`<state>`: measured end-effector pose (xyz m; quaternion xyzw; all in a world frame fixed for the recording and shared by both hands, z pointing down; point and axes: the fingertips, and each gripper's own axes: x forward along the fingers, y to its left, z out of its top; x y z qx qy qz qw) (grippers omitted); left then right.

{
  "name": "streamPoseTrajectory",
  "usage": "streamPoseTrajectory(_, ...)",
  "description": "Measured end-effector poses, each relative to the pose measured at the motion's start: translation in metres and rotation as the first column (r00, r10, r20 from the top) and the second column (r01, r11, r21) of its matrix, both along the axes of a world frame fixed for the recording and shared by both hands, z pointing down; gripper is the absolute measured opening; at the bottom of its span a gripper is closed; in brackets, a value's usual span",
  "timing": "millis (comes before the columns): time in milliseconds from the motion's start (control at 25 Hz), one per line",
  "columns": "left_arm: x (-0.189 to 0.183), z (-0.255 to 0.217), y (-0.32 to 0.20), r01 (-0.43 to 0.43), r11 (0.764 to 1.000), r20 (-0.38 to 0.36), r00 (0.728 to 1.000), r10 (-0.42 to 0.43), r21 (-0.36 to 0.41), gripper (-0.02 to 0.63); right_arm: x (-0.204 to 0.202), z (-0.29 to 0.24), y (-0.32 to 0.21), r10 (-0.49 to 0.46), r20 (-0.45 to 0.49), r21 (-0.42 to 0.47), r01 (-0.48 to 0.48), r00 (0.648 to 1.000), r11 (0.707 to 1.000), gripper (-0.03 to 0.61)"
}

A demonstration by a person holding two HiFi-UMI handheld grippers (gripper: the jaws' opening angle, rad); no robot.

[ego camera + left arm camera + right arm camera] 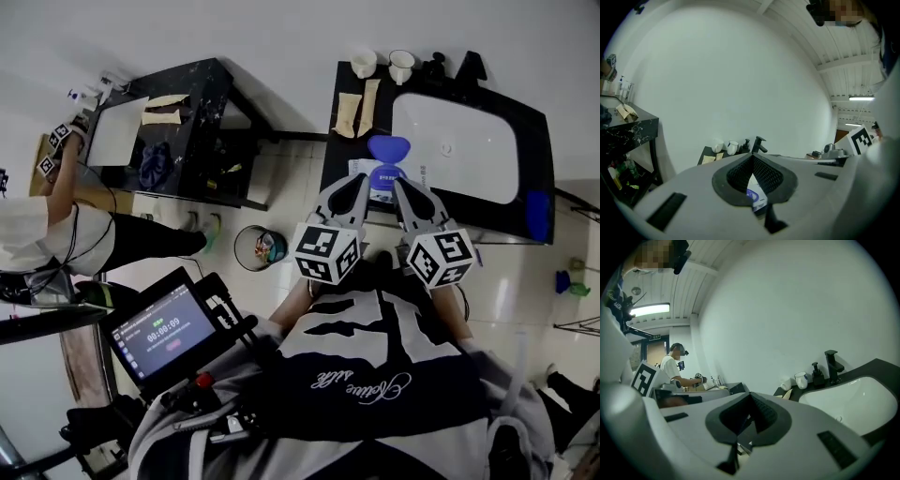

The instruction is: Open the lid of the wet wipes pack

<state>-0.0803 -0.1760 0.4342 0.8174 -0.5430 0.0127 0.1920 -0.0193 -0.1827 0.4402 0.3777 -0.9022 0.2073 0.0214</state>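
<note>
The wet wipes pack (379, 180) lies at the front edge of the black counter (339, 141), left of the sink. Its blue lid (388, 148) stands flipped up behind it. My left gripper (362, 180) and right gripper (397, 184) hover side by side at the pack's near end, tips pointing at it. Both sets of jaws are closed to a point. In the left gripper view a strip of the pack (755, 197), white with blue print, shows through the gap under the left gripper (752, 155). The right gripper (749, 394) holds nothing that I can see.
A white sink basin (455, 145) fills the counter's right part, with a black tap (469, 66), soap dispenser (434, 66) and two cups (401, 66) behind. Folded cloths (356, 108) lie left. A blue sponge (536, 214), a floor bin (260, 247), a second person (56, 234).
</note>
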Motion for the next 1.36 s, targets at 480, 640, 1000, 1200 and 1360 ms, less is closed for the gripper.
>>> streamPoseTrajectory(480,-0.003,0.007,0.000,-0.003,1.000,0.006,1.000,0.003,-0.005,-0.002,-0.012,0.007,-0.002,-0.030,-0.032,0.021,0.031,0.999,0.999,-0.002)
streamPoseTrajectory(640,-0.002,0.006,-0.001,-0.008,1.000,0.000,1.000,0.008,-0.009,-0.002,-0.009,0.007,-0.002,-0.024,-0.038,0.018,0.025,0.999,1.000,-0.002)
streamPoseTrajectory(1000,-0.001,0.006,-0.002,-0.009,1.000,-0.002,1.000,0.008,-0.019,-0.002,-0.002,0.007,-0.005,-0.009,-0.048,0.010,0.010,0.999,1.000,-0.002)
streamPoseTrajectory(1200,-0.001,0.007,-0.002,-0.002,1.000,-0.011,1.000,0.002,-0.026,-0.002,-0.001,0.007,-0.005,-0.014,-0.052,0.004,0.015,0.999,1.000,-0.002)
streamPoseTrajectory(1360,0.000,0.006,-0.004,0.002,1.000,-0.010,1.000,-0.002,-0.031,-0.002,0.000,0.005,-0.006,-0.019,-0.056,0.003,0.019,0.998,1.000,-0.002)
